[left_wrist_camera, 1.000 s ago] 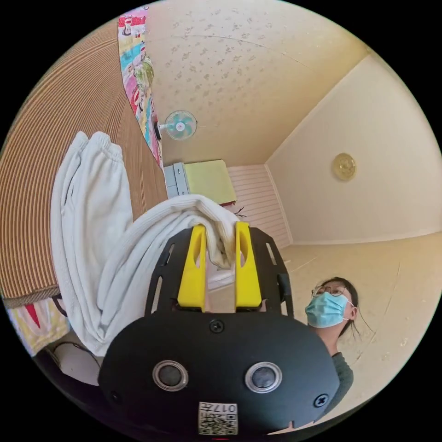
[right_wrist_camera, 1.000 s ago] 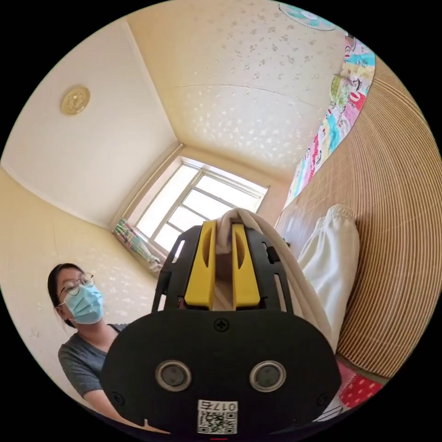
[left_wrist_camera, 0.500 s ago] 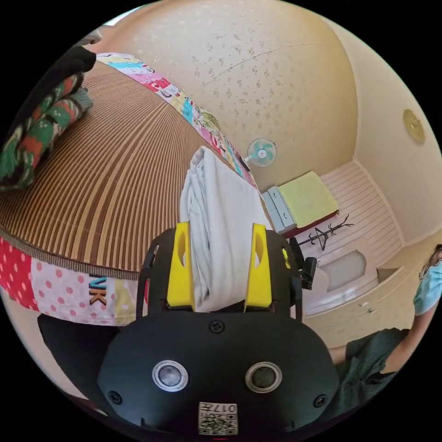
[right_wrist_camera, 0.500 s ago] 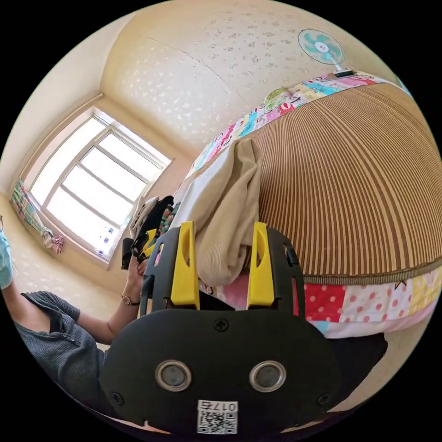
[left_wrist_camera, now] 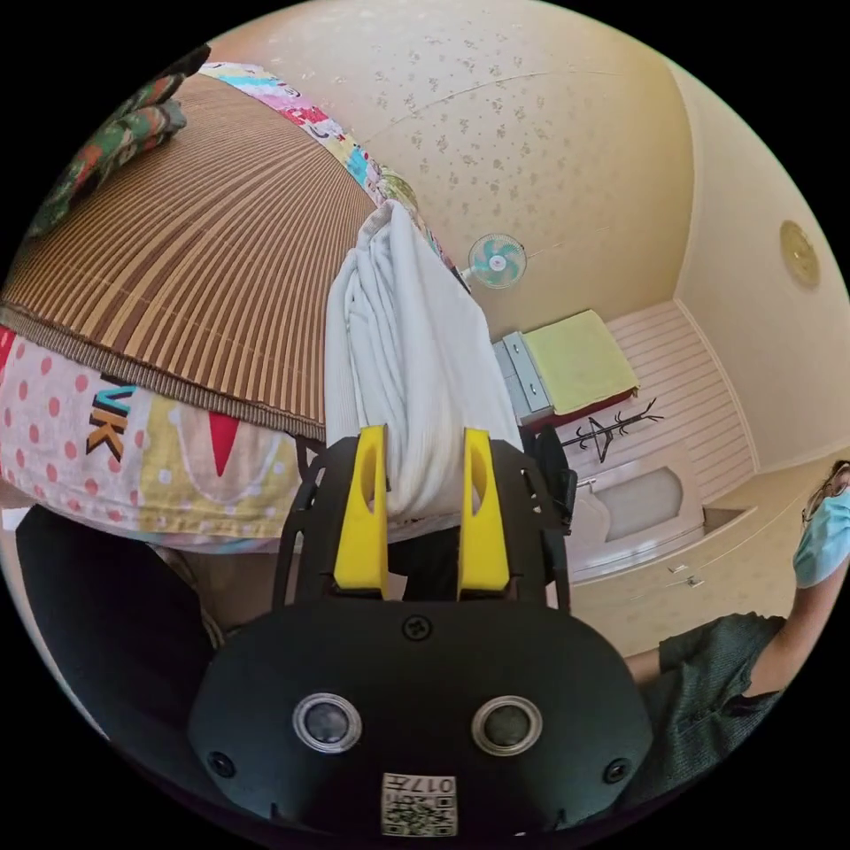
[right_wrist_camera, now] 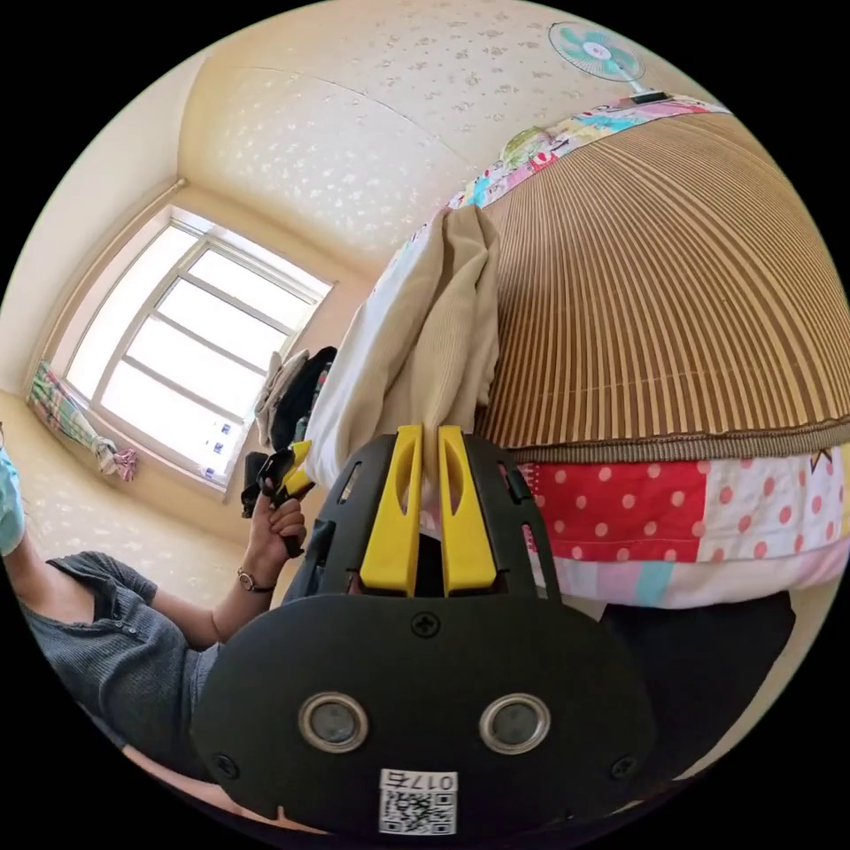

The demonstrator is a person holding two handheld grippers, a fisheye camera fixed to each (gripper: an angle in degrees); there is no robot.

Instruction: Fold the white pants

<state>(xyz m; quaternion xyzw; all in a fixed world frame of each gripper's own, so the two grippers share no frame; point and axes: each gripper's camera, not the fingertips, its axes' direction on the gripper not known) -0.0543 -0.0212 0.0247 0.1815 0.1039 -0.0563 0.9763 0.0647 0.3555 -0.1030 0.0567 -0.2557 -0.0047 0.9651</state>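
White pants (left_wrist_camera: 403, 354) are lying in a bunched, already doubled-over strip on the striped bamboo mat (left_wrist_camera: 204, 266) that is covering the bed, with their near end hanging over the mat's edge toward the person. The left hand-held gripper (left_wrist_camera: 423, 469) is pinching that near end on one side: its yellow jaws are standing at a moderate gap with a thick wad of ribbed cloth packed between them, and both appear to be pressing on it. In the right gripper view the right hand-held gripper (right_wrist_camera: 427, 456) is clamping the other corner of the same end, its jaws drawn nearly together on a thin gather of the pants (right_wrist_camera: 434, 345), which look cream there under the window (right_wrist_camera: 186, 345) light. Holding the two corners at once is probably meant to keep the end spread and level, so the fabric is moving as one panel rather than twisting. The far end is resting on the mat near the patchwork quilt (left_wrist_camera: 159, 443) border, likely serving as an anchor while the near end is being handled. The person's hand (right_wrist_camera: 279, 522), carrying the other tool, is showing low in the right gripper view, beside a heap of dark clothes (right_wrist_camera: 297, 398) by the window. A wall fan (left_wrist_camera: 498, 260) is hanging beyond the bed. The fold looks partly made, with a tidy final shape not yet reached.
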